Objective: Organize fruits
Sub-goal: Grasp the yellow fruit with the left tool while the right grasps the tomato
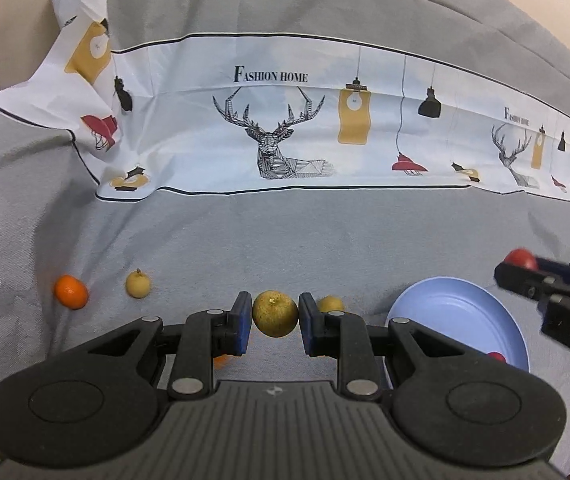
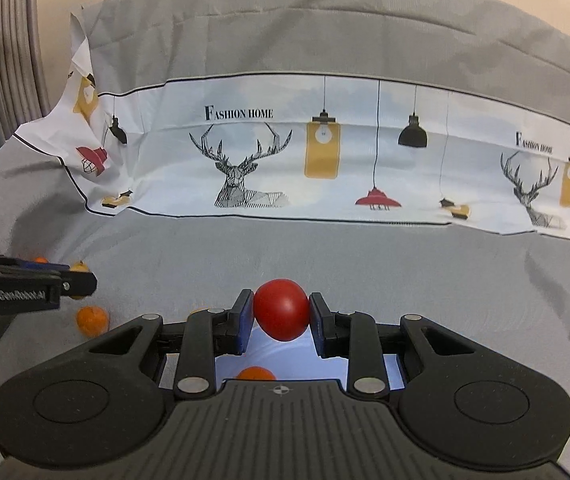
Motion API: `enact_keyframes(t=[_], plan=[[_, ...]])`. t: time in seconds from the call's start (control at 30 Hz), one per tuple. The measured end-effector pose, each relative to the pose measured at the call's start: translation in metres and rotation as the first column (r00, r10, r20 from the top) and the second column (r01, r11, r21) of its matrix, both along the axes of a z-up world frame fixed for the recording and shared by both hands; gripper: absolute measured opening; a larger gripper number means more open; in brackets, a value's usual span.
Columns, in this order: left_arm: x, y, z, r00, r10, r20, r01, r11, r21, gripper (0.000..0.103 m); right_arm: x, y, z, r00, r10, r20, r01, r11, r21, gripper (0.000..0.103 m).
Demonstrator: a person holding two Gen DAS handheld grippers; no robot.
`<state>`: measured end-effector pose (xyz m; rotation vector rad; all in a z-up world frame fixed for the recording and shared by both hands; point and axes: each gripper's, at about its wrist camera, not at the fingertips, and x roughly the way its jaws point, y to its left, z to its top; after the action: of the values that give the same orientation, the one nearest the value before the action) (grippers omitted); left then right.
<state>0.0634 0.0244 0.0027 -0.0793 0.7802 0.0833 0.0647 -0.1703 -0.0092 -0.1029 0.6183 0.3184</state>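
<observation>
Left gripper [image 1: 275, 314], as I read my feed, is clamped on a yellow-green fruit [image 1: 275, 313] at lower centre, while right gripper [image 2: 281, 310] pinches a red fruit [image 2: 281, 309] above the blue plate [image 1: 451, 308] (lower right).

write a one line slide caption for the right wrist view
Right gripper holds a red fruit above the blue plate, printed cloth behind.

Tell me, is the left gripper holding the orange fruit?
No, the left gripper is shut on a yellow-green fruit, and the orange fruit lies apart on the grey cloth.
</observation>
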Motion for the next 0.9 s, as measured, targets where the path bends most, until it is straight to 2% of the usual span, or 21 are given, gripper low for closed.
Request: enact_keyframes(t=[0.2,0.5,0.9], plan=[[0.003,-0.006,-0.003,1.0,-0.027,0.002,0.027,0.999,0.018,0.028,-0.003,-0.01,0.011,1.0,-0.011,0.016,0.012,1.0,-0.016,0.031],[0.008,-0.017,-0.006,0.998,-0.068,0.011,0.068,0.998,0.007,0.028,0.003,-0.029,0.007,0.998,-0.061,-0.022,0.06,0.998,-0.015,0.031],[0.008,-0.029,-0.008,0.993,-0.119,0.022,0.119,0.993,-0.004,0.028,0.007,-0.027,0.003,0.998,-0.052,-0.037,0.051,0.998,-0.028,0.031]])
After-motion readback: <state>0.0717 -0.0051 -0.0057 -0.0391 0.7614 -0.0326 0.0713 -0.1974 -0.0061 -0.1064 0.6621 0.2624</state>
